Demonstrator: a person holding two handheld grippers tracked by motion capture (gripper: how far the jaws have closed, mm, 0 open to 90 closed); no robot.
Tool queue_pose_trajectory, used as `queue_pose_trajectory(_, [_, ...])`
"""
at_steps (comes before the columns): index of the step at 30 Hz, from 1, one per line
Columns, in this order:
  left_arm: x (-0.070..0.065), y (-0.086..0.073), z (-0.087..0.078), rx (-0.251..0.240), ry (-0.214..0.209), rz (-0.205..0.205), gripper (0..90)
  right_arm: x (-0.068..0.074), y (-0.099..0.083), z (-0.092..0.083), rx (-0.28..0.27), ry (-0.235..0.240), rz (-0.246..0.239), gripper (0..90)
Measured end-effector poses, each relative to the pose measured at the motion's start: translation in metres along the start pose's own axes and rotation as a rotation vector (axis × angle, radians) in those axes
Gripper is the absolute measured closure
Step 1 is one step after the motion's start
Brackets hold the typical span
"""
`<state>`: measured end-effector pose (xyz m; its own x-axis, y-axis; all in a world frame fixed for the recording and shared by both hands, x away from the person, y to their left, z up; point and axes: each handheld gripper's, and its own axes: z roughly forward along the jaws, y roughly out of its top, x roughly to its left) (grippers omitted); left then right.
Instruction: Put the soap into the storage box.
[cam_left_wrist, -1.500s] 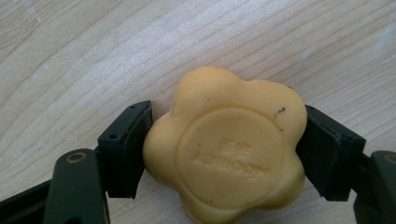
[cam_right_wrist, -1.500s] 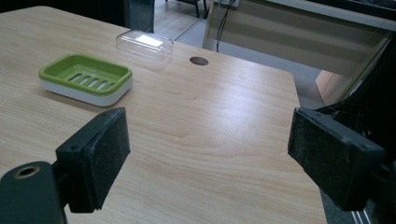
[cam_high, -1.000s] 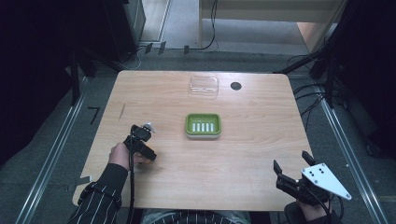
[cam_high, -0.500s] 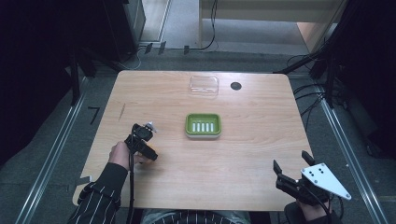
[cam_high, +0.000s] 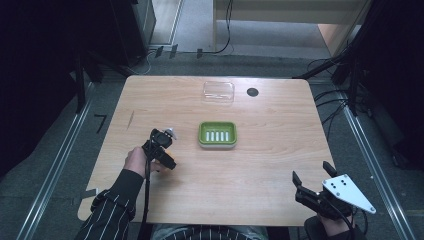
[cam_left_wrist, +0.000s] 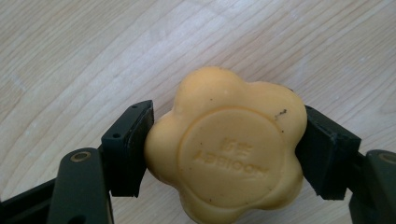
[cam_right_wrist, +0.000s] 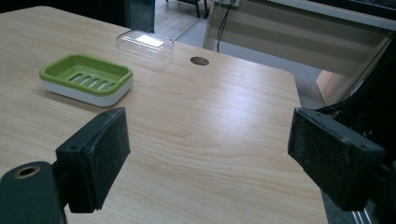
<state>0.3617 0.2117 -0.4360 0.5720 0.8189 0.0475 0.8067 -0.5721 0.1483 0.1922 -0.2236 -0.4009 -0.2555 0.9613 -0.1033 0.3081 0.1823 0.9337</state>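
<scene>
The left gripper (cam_high: 165, 137) is squeezing a yellow soap (cam_left_wrist: 229, 147) between its two black fingers (cam_left_wrist: 128, 147), one on each side, tight. The soap is sitting at the middle-left of the worktop (cam_high: 260, 200), and I can't tell if it's touching the wood or hanging just above it.

The green soap dish (cam_high: 217, 134) is lying at about 3 o'clock from the soap in the high view, near but not touching. So the next move is prob. a short slide to the right, then down into the dish. The dish's long side is running left to right. The left hand is way nearer to it than the right one.

The right gripper (cam_high: 312, 182) is waiting at the front right corner, well apart, w/ its fingers (cam_right_wrist: 95, 156) wide open and holding nothing.

The soap is shaped like a fat flower w/ round bumps. It's looking smooth and waxy, w/ small letters pressed into the top and a few dark specks. The dish is shiny green plastic on a white base, w/ slots in the bottom. At 12 o'clock from the dish a clear lid (cam_high: 218, 92) is lying near the far edge, beside a small dark hole (cam_high: 252, 92). The worktop is pale wood w/ fine lines.
</scene>
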Motion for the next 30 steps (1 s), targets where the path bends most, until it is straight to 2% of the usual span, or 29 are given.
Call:
queue_pose_trajectory(18, [-0.011, 0.024, -0.009, -0.019, -0.031, 0.066, 27.8, 0.000, 0.000, 0.000, 0.001, 0.002, -0.002, 13.4])
queue_pose_trajectory(30, [-0.018, 0.036, -0.009, -0.014, -0.031, 0.097, 27.8, 0.000, 0.000, 0.000, 0.000, 0.001, -0.001, 13.4])
